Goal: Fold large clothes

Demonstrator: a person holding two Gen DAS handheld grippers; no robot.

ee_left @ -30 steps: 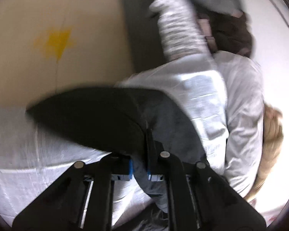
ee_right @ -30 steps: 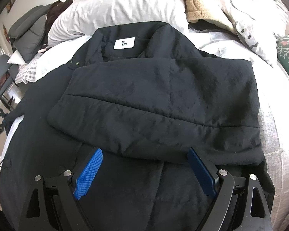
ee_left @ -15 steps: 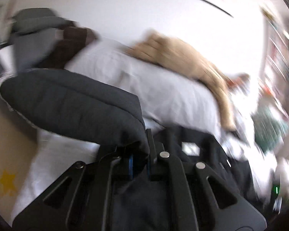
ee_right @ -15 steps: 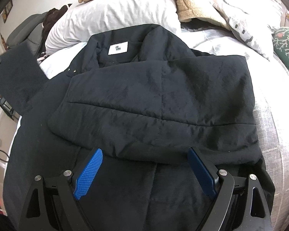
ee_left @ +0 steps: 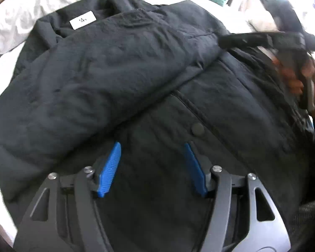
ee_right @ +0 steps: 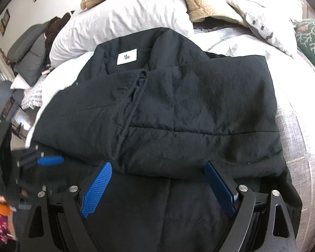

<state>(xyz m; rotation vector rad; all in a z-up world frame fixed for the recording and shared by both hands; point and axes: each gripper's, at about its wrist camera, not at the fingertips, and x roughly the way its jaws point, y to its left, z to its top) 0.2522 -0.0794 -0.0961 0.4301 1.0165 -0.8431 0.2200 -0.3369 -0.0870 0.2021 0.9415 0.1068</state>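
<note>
A large black padded jacket (ee_left: 136,73) lies flat on the bed, collar and white label (ee_left: 82,20) at the far end. Both sleeves are folded across the chest; the left sleeve (ee_right: 90,113) meets the right sleeve (ee_right: 210,109) near the middle. My left gripper (ee_left: 152,147) is open and empty above the jacket's lower front, near a snap button (ee_left: 197,129). My right gripper (ee_right: 158,170) is open and empty, just below the folded sleeves' edge. The left gripper also shows blurred at the left of the right wrist view (ee_right: 49,160).
A white pillow (ee_right: 124,19) and a beige plush blanket (ee_right: 199,0) lie beyond the collar. A grey patterned pillow (ee_right: 262,6) and a green cushion (ee_right: 310,40) sit at the far right. Grey bedding (ee_right: 300,142) borders the jacket's right side. A dark chair (ee_right: 29,48) stands left.
My left gripper carried the left sleeve over the jacket, laid it across the chest and opened. My right gripper stayed open in place.
</note>
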